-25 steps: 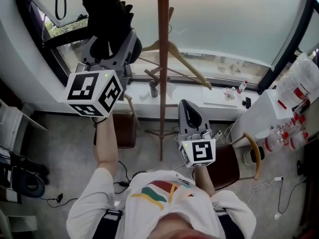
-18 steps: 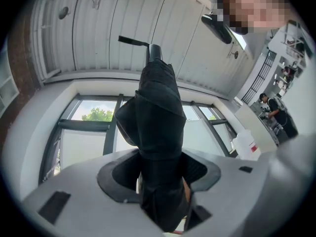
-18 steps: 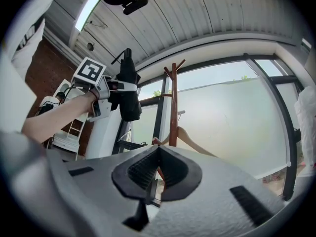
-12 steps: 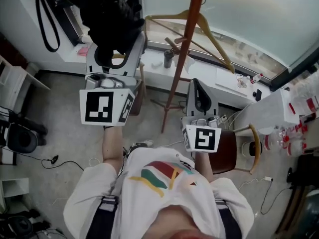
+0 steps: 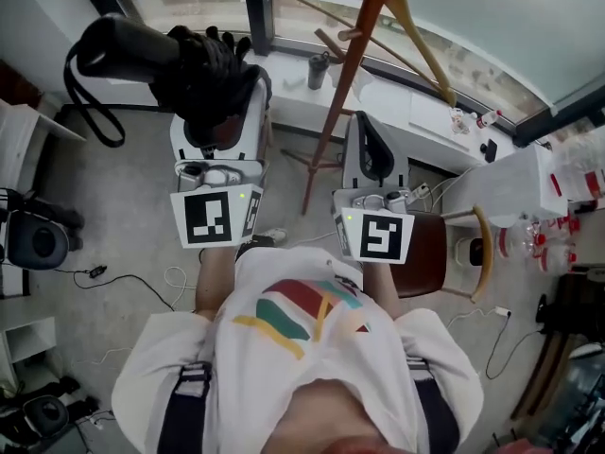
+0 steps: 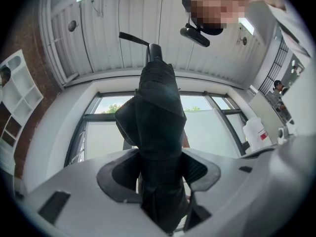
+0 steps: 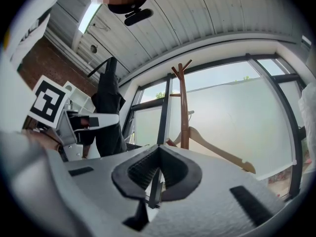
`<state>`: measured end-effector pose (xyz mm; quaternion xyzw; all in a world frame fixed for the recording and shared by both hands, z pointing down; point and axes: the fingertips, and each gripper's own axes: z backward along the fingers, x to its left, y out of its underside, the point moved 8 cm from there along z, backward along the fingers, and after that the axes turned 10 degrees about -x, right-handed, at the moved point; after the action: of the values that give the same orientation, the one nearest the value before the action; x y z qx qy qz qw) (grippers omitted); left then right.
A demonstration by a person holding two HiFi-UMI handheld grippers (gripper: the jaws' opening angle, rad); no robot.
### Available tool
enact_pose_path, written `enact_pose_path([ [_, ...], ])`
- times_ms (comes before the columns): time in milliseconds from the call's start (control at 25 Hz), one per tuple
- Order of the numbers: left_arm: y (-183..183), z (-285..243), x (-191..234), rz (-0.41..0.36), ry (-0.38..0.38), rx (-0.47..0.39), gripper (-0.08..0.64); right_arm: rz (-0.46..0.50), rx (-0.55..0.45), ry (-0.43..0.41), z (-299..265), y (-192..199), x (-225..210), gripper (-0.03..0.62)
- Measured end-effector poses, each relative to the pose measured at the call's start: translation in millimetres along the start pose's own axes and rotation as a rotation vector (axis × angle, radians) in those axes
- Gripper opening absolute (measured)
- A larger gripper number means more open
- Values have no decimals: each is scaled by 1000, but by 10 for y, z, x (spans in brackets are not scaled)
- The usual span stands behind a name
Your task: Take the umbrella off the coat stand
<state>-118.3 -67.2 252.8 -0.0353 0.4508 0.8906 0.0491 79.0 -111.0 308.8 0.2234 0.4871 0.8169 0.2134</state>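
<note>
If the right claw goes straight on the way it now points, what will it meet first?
Probably the dark window post, with the coat stand just beside that line; depth is unclear.

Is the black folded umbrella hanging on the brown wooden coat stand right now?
No, the black folded umbrella sits clamped in the left tool, well apart from the brown wooden coat stand.

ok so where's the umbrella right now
In the head view the black umbrella is at upper left, clamped between the jaws of the left hand-held gripper, clear of the wooden coat stand, which stands to its right.
</note>
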Motion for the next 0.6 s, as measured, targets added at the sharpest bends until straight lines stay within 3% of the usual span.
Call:
enact_pose_path([
  [320,454,334,-108,61,3,148,230,-7,21,-37,-14,85,134,0],
  [600,691,538,-101,92,-13,201,230,-30,88,-34,-25,277,181,0],
])
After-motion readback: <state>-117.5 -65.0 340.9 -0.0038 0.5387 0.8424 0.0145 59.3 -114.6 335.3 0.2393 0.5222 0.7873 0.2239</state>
